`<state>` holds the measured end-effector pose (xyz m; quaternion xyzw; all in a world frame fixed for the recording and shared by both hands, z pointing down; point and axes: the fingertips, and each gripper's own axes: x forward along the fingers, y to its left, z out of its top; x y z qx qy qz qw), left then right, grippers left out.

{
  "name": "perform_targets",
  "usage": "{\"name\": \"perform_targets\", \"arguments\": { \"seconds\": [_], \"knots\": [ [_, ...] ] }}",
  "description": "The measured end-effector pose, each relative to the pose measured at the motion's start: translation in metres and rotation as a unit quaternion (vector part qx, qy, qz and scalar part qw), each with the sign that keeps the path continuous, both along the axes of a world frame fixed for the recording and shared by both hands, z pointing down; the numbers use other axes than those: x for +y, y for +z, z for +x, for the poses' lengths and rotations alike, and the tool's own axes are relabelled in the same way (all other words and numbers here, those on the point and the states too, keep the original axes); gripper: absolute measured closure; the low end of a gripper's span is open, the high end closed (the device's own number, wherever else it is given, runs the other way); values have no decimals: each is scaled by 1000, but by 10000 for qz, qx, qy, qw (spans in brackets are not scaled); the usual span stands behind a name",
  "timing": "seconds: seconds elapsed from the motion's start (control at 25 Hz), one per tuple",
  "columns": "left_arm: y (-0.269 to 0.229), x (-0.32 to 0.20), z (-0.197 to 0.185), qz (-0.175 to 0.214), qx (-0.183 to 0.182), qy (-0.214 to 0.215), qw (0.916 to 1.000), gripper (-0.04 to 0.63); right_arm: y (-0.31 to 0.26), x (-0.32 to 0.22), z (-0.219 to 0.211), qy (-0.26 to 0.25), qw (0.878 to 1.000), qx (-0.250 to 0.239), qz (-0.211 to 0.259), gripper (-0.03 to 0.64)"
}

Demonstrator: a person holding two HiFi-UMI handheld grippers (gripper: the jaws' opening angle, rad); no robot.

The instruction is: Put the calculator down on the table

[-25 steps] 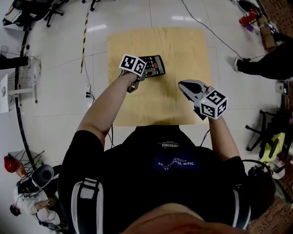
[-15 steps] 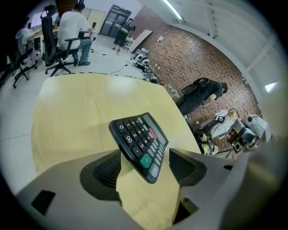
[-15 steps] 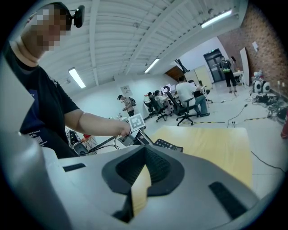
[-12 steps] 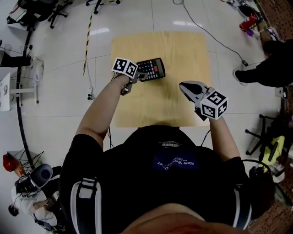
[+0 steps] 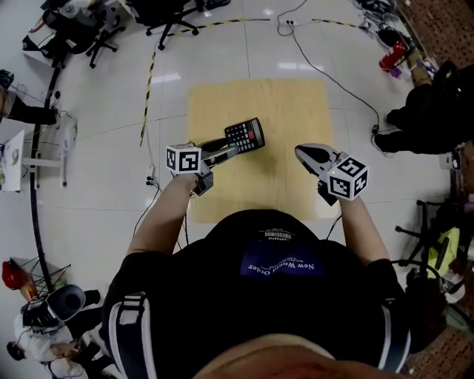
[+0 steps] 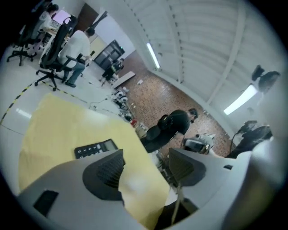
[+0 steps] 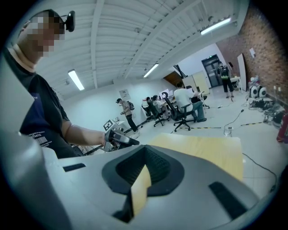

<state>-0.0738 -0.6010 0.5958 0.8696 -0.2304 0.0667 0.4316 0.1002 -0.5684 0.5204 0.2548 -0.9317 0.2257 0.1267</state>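
Two grippers: left gripper (image 5: 225, 149) and right gripper (image 5: 304, 152), both held over the table (image 5: 296, 111), one in each hand.
Left jaws: spread wide apart, nothing held between them. Only bare tabletop (image 6: 58, 121) is seen through the gap in the left gripper view (image 6: 145, 165).
Calculator (image 5: 245, 135): laid flat on the wood top, keys up, left of the table's centre.
Calculator vs left gripper: seen just beyond the jaw tips, not between them. Contact with the tips cannot be settled from the head view. In the left gripper view the calculator (image 6: 95, 148) is partly covered by one jaw pad.
Right jaws: closed together, nothing gripped. Only a thin sliver of table is seen at the pad seam in the right gripper view (image 7: 143, 173).
Right gripper position: held over the right part of the table, well apart from the calculator.
Table: square, light wood, set on a white tiled floor (image 5: 111, 89).
Surroundings: office chairs (image 5: 159, 11) at the top of the head view; person in dark clothes (image 5: 429, 111) at its right edge.
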Motion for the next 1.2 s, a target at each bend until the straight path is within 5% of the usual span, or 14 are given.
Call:
{"name": "perform_targets", "arguments": {
  "seconds": [0.12, 0.24, 0.4, 0.44, 0.68, 0.96, 1.2],
  "knots": [
    [-63, 17, -4, 644, 859, -166, 9941, 278, -11, 2, 8, 121, 9999, 21, 17, 629],
    [-110, 38, -5, 1260, 1208, -141, 9845, 281, -28, 5, 21, 225, 9996, 11, 162, 629],
    [-150, 45, -7, 1847, 1196, -481, 9743, 576, -50, 2, 37, 270, 9988, 0, 408, 629],
    [-159, 48, -7, 1929, 1239, -555, 9718, 589, -55, 3, 39, 258, 9986, -10, 453, 629],
    [-187, 72, -6, 2305, 1325, -730, 9612, 589, -70, 2, 37, 324, 9974, -238, 597, 629],
    [-188, 93, -7, 2519, 1187, -753, 9575, 589, -80, -1, 25, 458, 9949, -609, 654, 630],
    [-187, 100, -10, 2540, 1177, -843, 9563, 589, -78, 7, 22, 357, 9961, -445, 676, 630]
  ]
}}
